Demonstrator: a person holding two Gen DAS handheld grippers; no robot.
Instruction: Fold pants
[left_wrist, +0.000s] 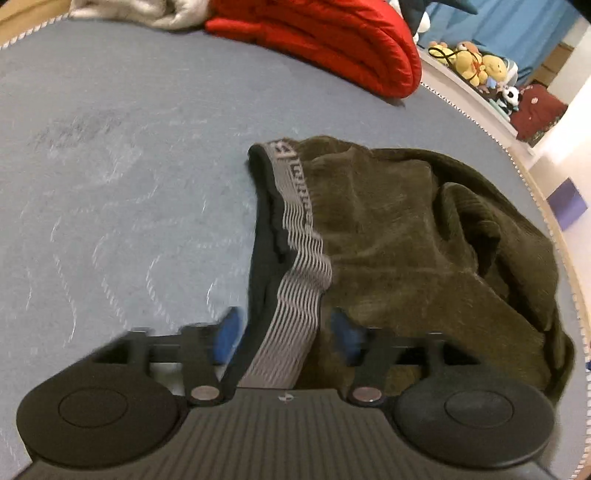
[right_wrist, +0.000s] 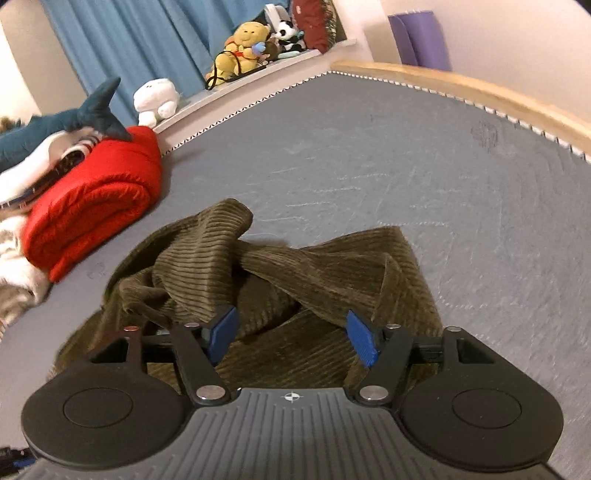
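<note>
Each hand-held gripper, left (left_wrist: 286, 334) and right (right_wrist: 293, 338), gapes wide, gripping nothing, over crumpled pants (left_wrist: 406, 236).

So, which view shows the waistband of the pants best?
The left wrist view. There the striped grey waistband runs from the middle of the picture down between the open fingers of the left gripper. The right wrist view shows only the crumpled olive corduroy of the pants; no waistband is visible there.

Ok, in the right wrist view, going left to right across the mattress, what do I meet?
Red blanket → olive corduroy pants, with the right gripper open over them → bare grey mattress → wooden bed edge.
</note>
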